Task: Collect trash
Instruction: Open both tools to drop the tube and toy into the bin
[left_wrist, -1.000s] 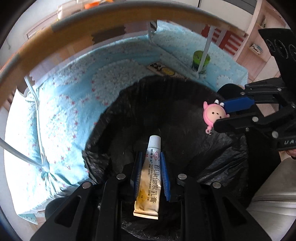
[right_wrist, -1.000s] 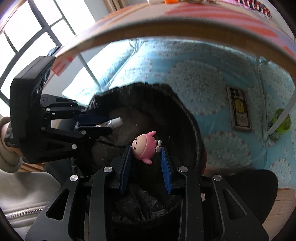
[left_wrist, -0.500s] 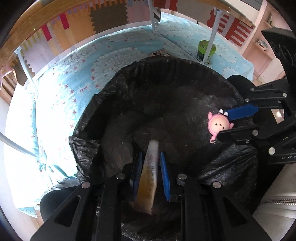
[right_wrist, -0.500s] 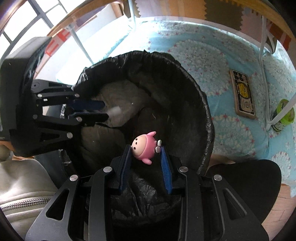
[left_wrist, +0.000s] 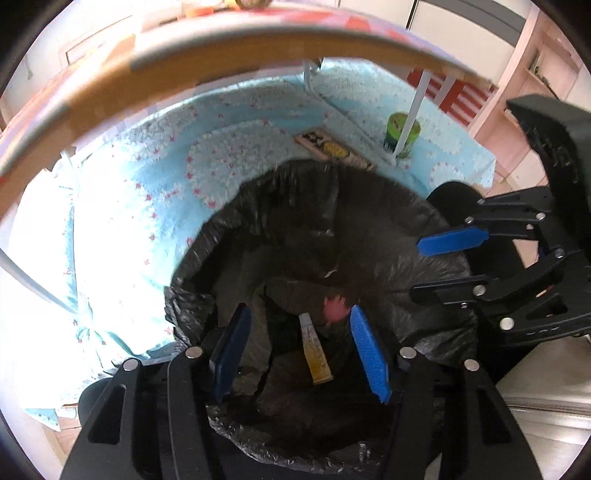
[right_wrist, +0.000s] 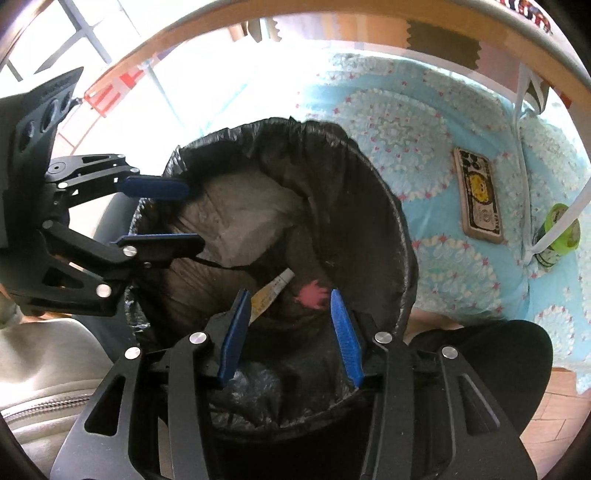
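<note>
A bin lined with a black trash bag (left_wrist: 424, 221) (right_wrist: 373, 206) stands below both grippers. A white and yellow ointment tube (left_wrist: 314, 349) (right_wrist: 271, 291) and a pink figurine (left_wrist: 337, 307) (right_wrist: 314, 295) are inside the bag, blurred. My left gripper (left_wrist: 299, 343) is open and empty above the bin's near rim; it also shows at the left of the right wrist view (right_wrist: 166, 218). My right gripper (right_wrist: 288, 325) is open and empty over the bin; it shows at the right of the left wrist view (left_wrist: 436, 266).
The bin stands on a light blue floral mat (left_wrist: 155, 192) (right_wrist: 424, 122). A flat patterned box (left_wrist: 332, 149) (right_wrist: 480, 195) and a green cup (left_wrist: 402, 134) (right_wrist: 557, 236) lie on the mat beyond the bin, by white table legs (left_wrist: 413, 107). A wooden table edge (left_wrist: 221, 55) arches overhead.
Both grippers have opened. The tube has dropped from the left gripper and the pink figurine from the right gripper into the bag.
</note>
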